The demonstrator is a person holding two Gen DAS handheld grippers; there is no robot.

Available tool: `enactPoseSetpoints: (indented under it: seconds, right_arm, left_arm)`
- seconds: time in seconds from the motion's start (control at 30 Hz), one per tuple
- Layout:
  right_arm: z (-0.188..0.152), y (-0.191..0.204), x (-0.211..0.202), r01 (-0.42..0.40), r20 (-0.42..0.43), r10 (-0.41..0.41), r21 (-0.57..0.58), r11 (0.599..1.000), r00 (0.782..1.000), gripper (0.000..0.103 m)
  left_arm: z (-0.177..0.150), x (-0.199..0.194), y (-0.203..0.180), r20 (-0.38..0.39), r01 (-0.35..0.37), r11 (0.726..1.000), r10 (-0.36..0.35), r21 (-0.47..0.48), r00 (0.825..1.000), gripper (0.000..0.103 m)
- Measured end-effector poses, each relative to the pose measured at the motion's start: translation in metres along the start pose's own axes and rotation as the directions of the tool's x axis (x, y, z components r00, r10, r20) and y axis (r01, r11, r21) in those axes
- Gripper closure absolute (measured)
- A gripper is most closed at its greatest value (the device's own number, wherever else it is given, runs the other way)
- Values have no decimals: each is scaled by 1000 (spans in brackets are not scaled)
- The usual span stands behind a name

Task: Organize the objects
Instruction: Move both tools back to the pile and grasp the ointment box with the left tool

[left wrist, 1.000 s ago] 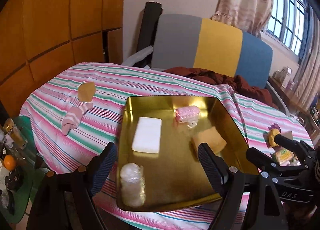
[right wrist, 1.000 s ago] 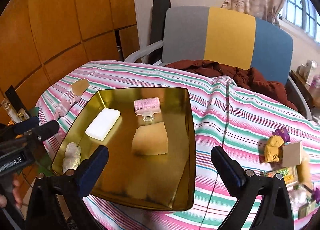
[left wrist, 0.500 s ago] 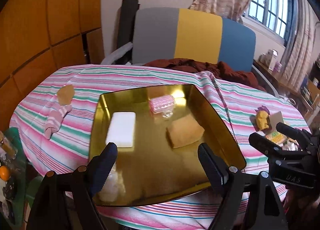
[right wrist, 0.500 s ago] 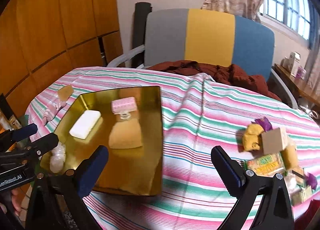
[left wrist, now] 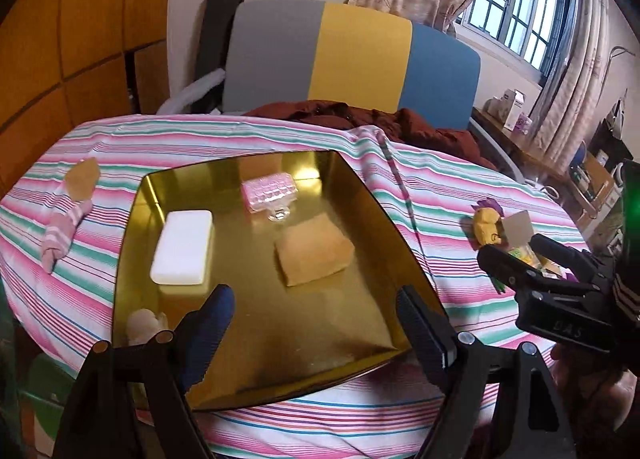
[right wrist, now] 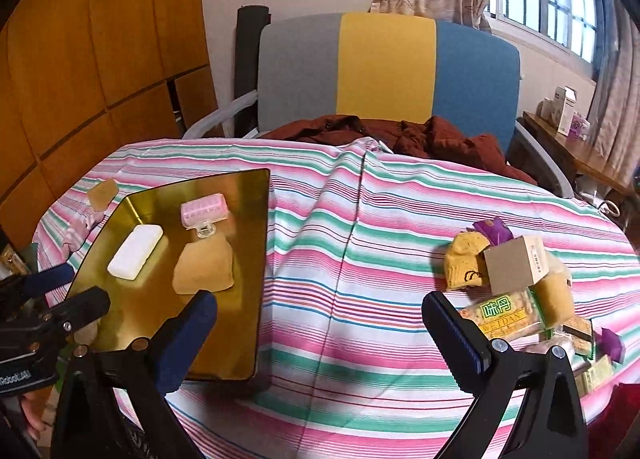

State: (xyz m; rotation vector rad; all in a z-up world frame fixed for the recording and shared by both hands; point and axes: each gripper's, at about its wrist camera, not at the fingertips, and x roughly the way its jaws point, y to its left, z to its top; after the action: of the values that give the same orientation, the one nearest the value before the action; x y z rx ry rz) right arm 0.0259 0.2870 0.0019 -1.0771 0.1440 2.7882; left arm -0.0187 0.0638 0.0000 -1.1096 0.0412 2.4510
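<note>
Lying in one gold tray (left wrist: 384, 227) are four things: one white block (left wrist: 182, 247), one pink curler (left wrist: 269, 191), one tan sponge (left wrist: 314, 251), one pale lump (left wrist: 144, 325). Both claws, left claw (left wrist: 312, 323) and right claw (right wrist: 320, 329), are being held wide apart, empty, near the tray.

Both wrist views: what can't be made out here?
- Left wrist: the pale lump in the gold tray is half hidden behind the left gripper fingers.
- Right wrist: the snack pile runs behind the right gripper and off the right edge.
- The small print on the cardboard box is too small to read.
</note>
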Motion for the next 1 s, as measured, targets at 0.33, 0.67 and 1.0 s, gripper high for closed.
enactPoseSetpoints:
  seconds: [0.33,0.67,1.0]
  right_arm:
    - [4,-25,0,11,4,-11,44,999,1000,0]
    - [17,-143,-16,169,11,-177,234,957,984,0]
    - [9,-256,-18,323,-35,-343,436,840,939,0]
  left_arm:
    - [10,5,-24,-18,82,995,-81,65,997,20]
    - [29,20,-90,-40,185,955,-181,230,983,25]
    - [48,55,-158,-134,313,894,-284,321,949,33]
